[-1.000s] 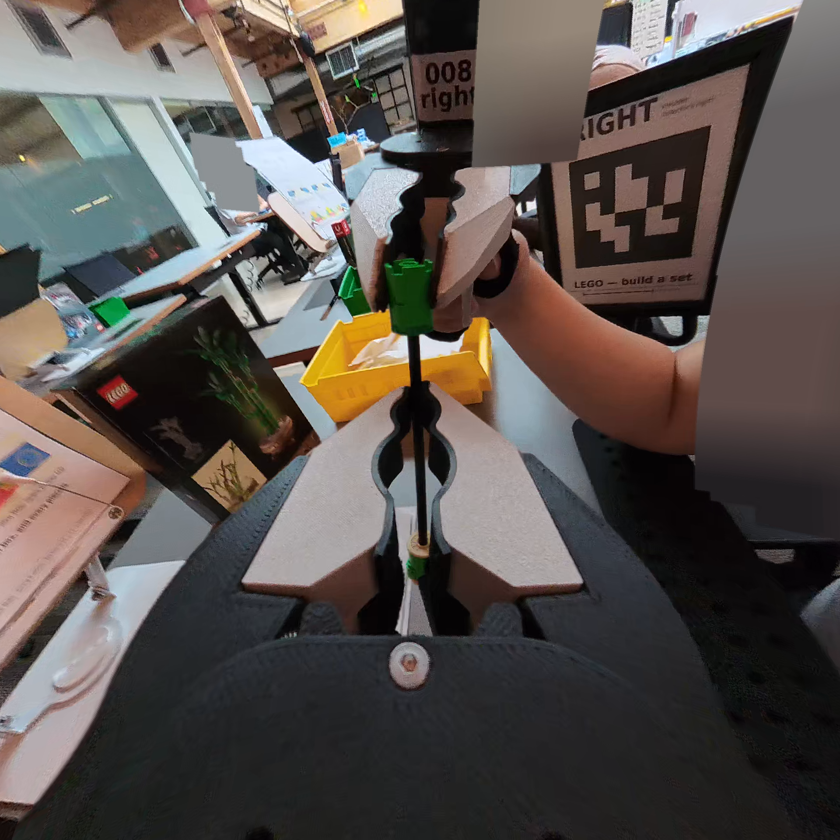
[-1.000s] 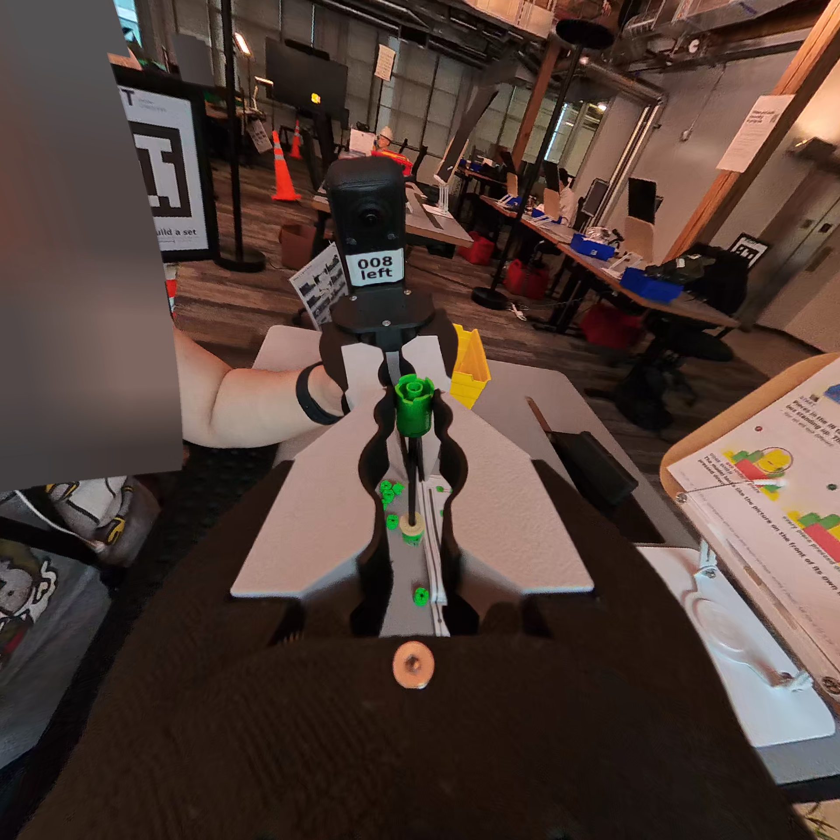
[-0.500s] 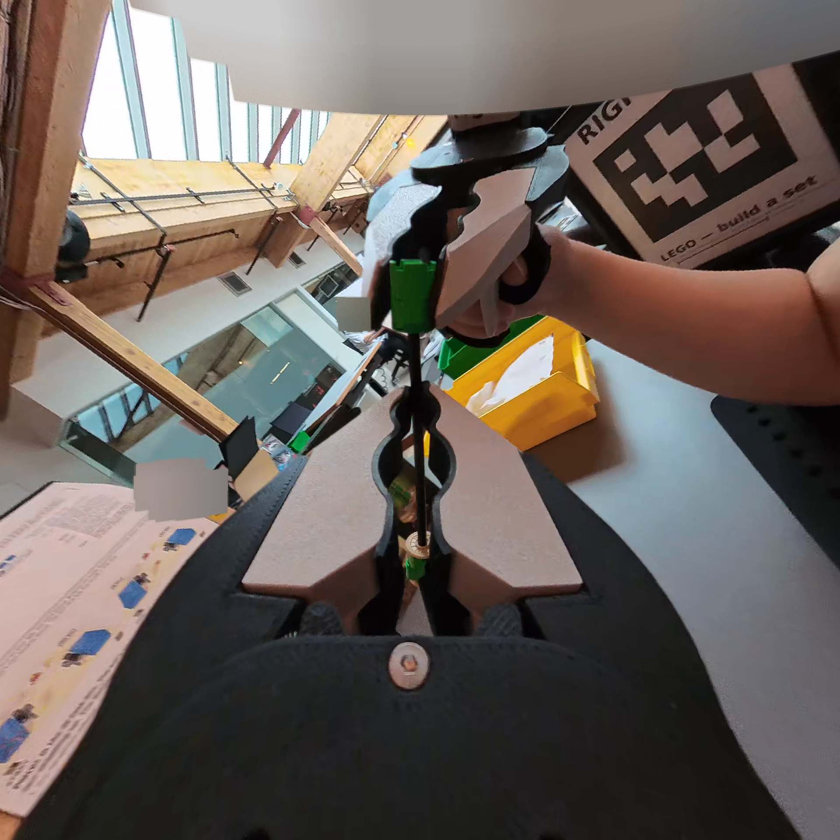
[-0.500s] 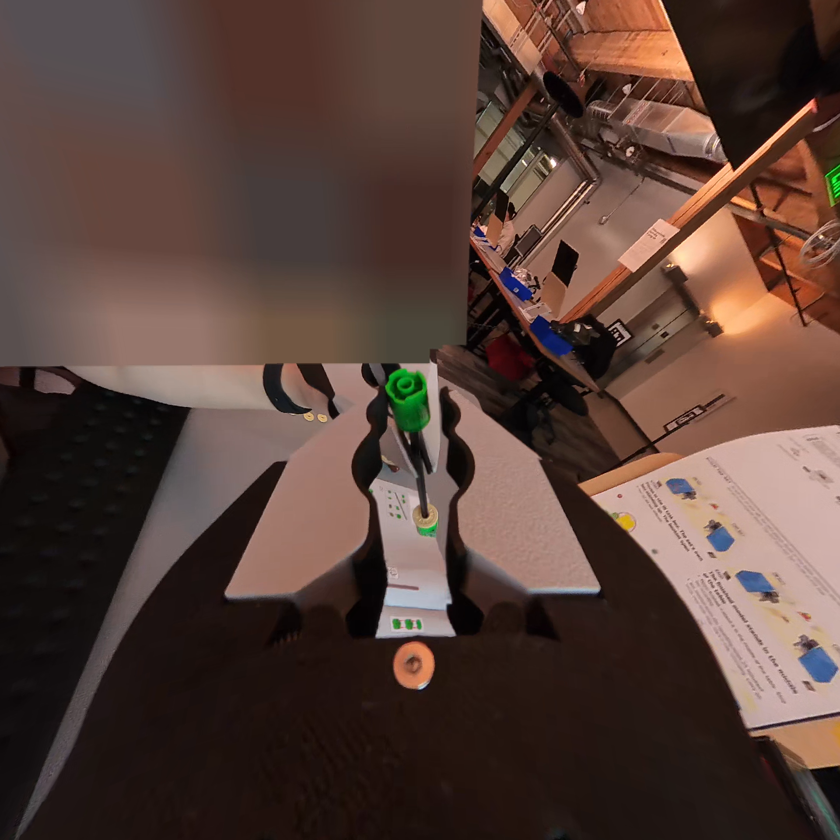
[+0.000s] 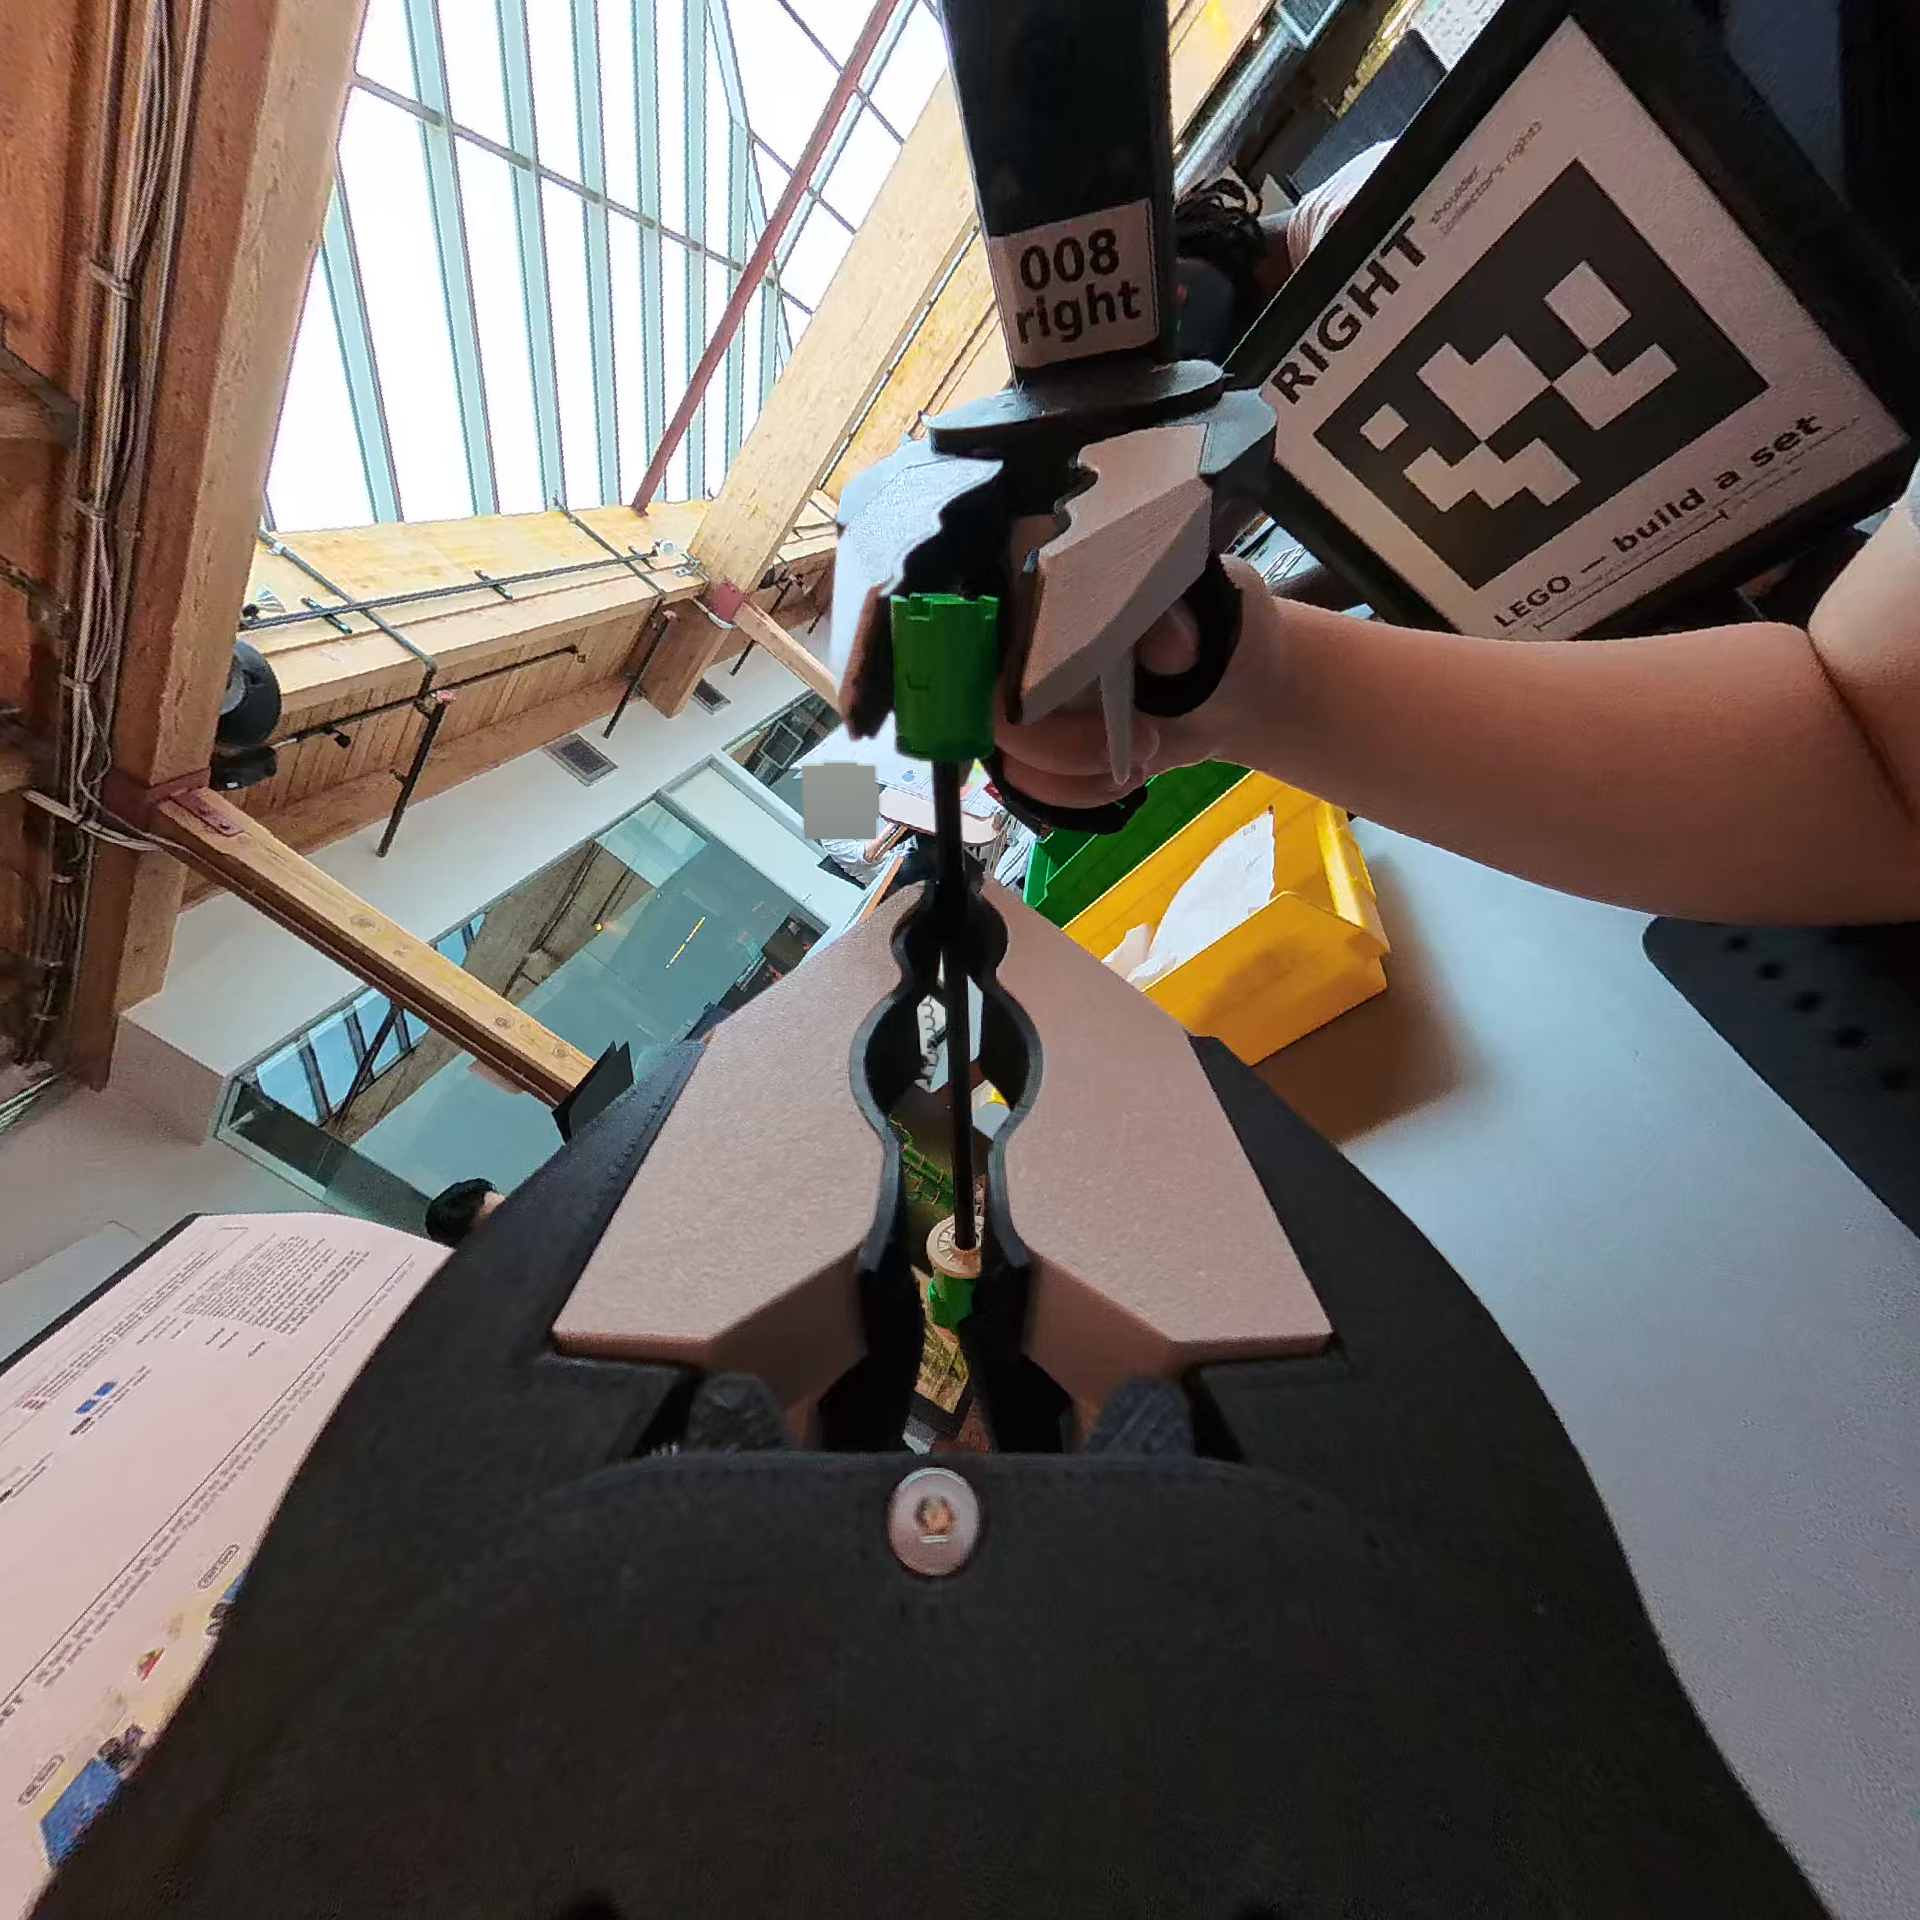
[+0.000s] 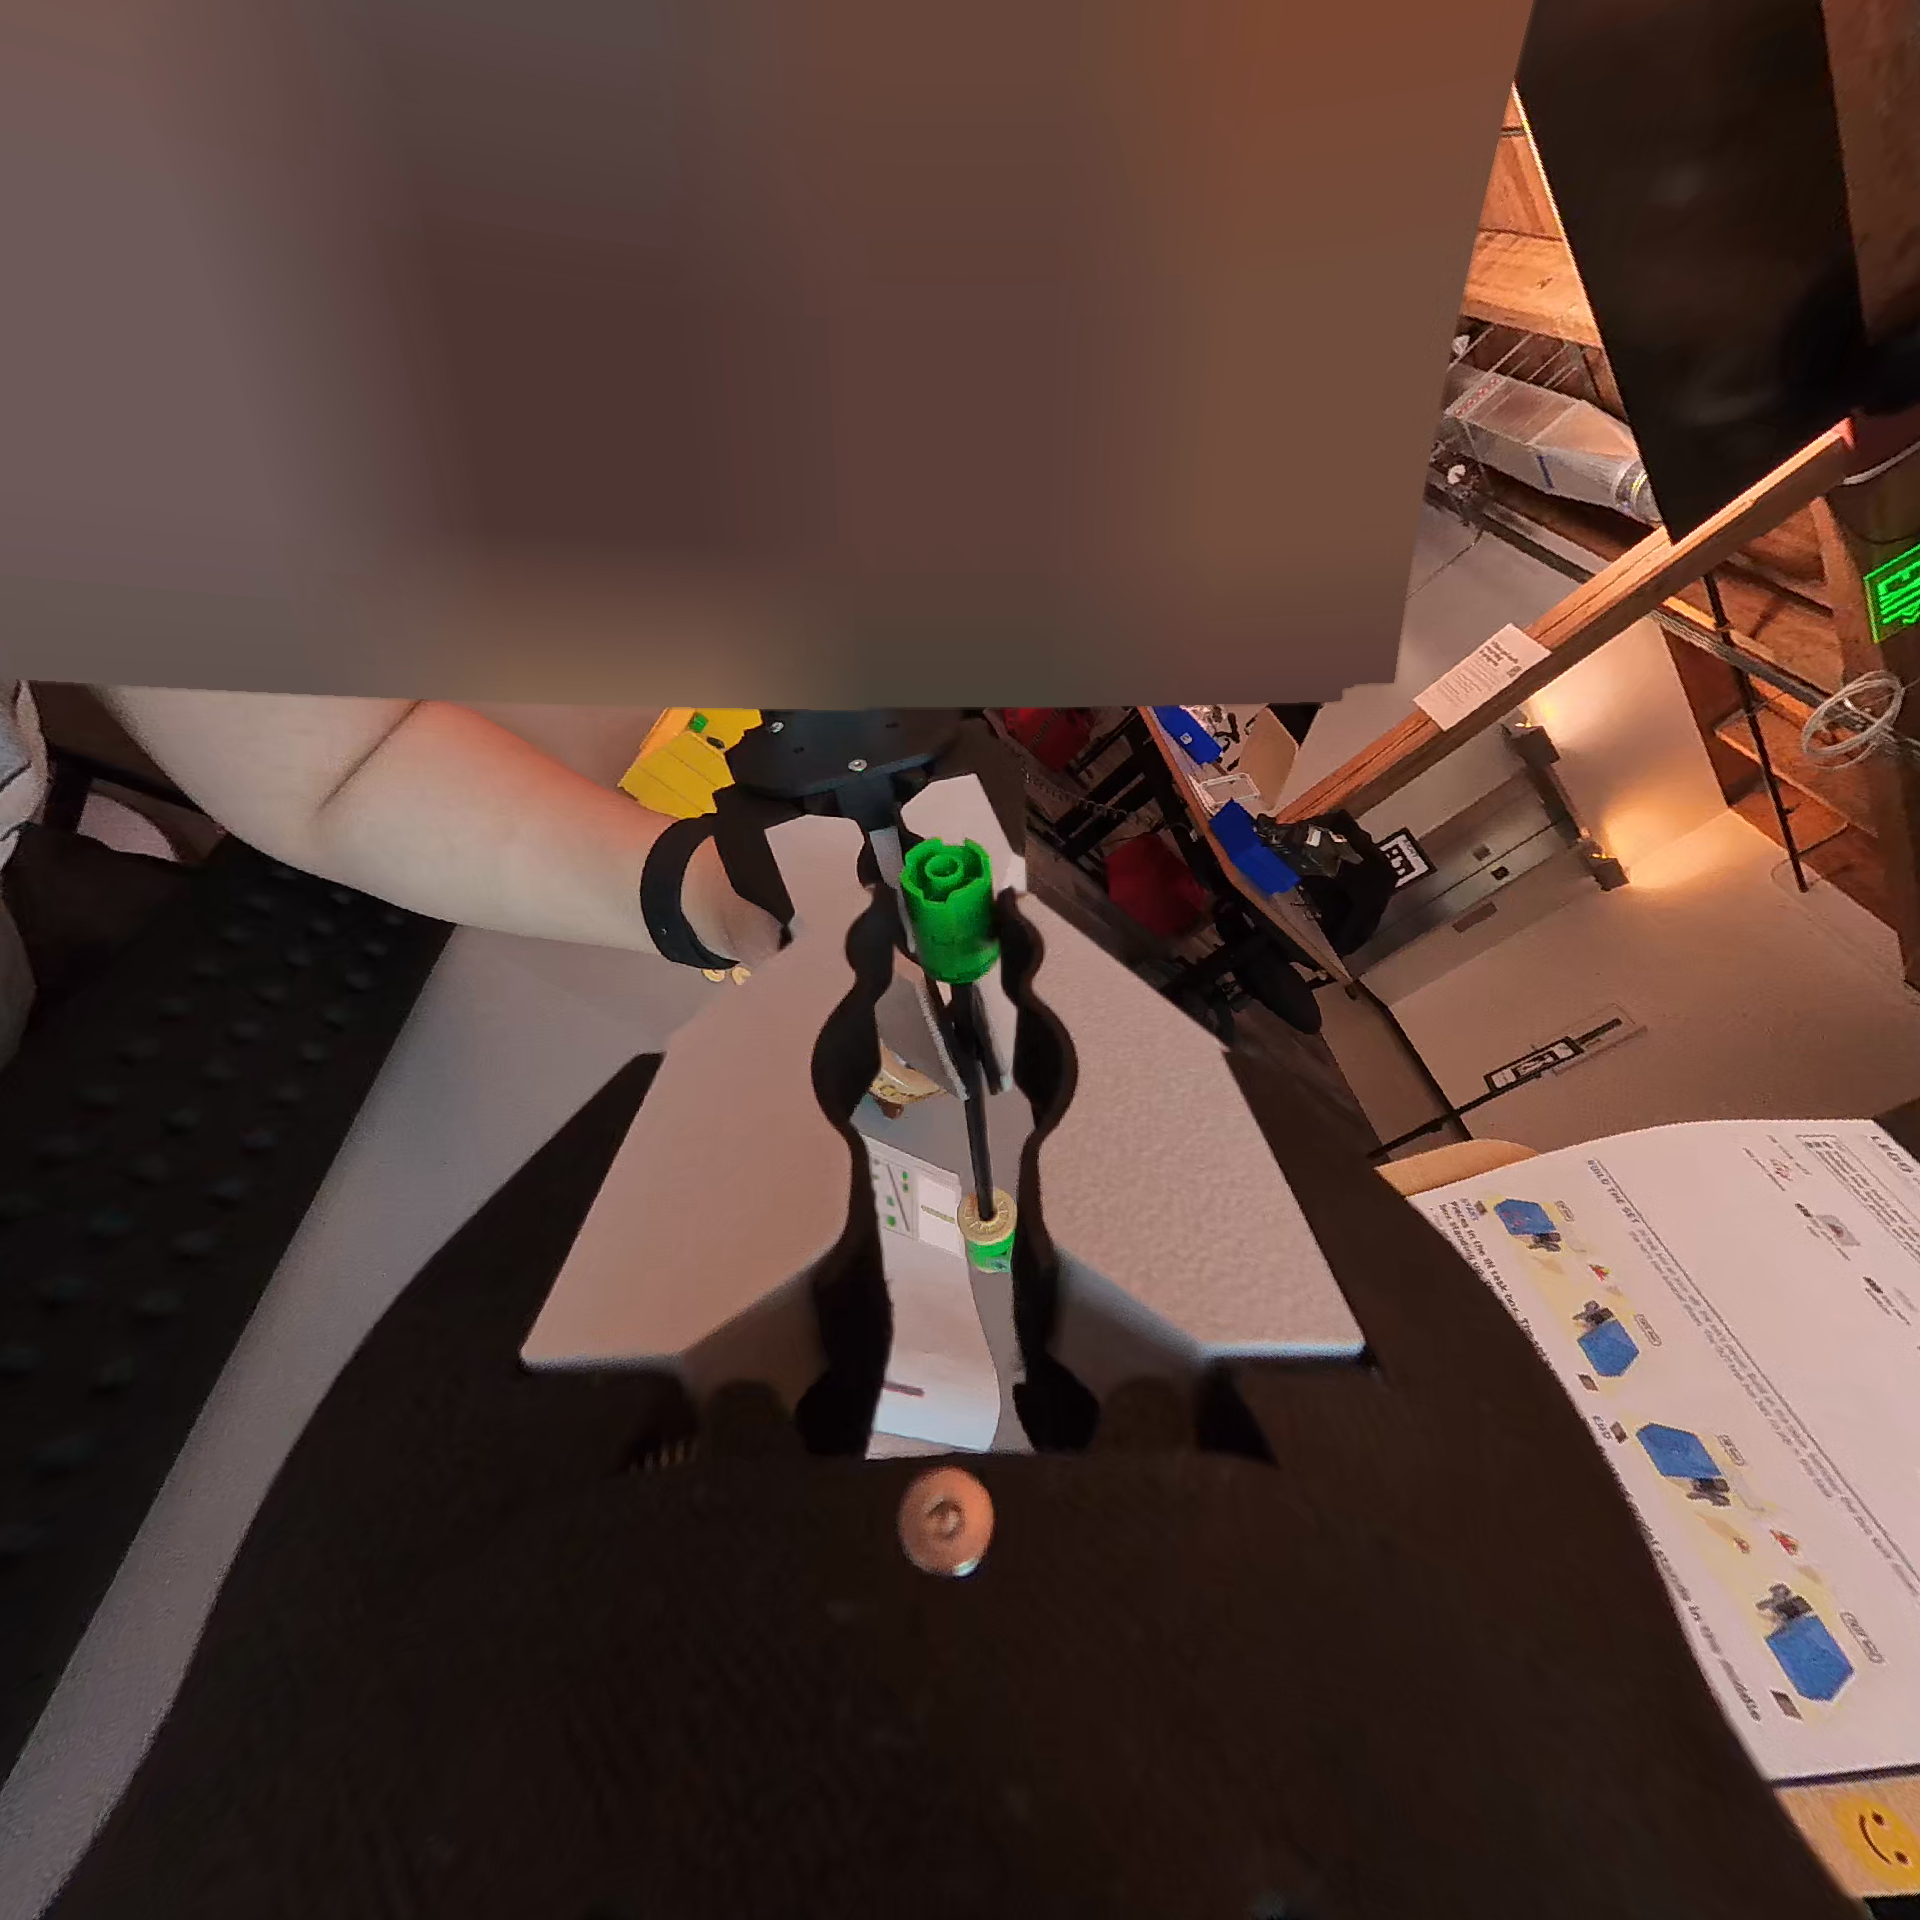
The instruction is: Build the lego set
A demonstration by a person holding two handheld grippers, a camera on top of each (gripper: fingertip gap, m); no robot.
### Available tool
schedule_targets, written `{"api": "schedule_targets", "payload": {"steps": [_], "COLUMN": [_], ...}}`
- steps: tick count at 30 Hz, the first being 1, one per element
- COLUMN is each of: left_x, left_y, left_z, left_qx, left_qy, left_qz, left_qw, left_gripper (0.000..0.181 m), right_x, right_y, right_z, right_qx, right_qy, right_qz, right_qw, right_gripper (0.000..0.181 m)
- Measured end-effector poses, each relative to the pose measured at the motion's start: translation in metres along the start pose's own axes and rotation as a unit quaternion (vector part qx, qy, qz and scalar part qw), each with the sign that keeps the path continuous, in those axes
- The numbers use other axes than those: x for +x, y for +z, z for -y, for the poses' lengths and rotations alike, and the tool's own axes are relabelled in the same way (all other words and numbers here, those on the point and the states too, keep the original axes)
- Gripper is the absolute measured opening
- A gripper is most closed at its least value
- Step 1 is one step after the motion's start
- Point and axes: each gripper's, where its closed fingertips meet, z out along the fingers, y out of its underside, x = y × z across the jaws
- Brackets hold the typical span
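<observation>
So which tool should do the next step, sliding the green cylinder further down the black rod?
Probably the right tool. It is already shut on the green cylinder at the rod's far end. The left tool is clamped on the black rod above the tan ring, so it can only steady it.

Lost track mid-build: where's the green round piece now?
The green cylindrical Lego piece tops the thin black rod, pinched in the right tongs, above the left tongs.

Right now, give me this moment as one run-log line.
left gripper: shut on black rod | right gripper: shut on green cylinder piece | piece: on rod's far end | tan ring: near end | assembly: held mid-air
</observation>
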Motion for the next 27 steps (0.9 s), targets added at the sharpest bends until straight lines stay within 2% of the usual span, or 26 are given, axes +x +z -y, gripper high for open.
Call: {"api": "schedule_targets", "payload": {"steps": [9,13,27], "left_x": [0.003,-0.002,-0.029], "left_y": [0.000,-0.001,-0.015], "left_z": [0.002,0.002,0.012], "left_qx": [0.005,-0.001,-0.009], "left_qy": [0.018,0.026,0.079], "left_qz": [-0.001,0.020,0.127], "left_qw": [1.000,0.999,0.989], "left_gripper": [0.002,0.001,0.001], "right_x": [-0.003,0.002,0.019], "right_y": [0.001,0.003,0.016], "right_z": [-0.001,0.000,0.019], "right_qx": [-0.006,-0.002,0.097], "right_qy": [-0.025,-0.044,-0.101], "right_qz": [-0.001,-0.026,-0.160], "right_qw": [1.000,0.999,0.977], "right_gripper": [0.015,0.014,0.014]}}
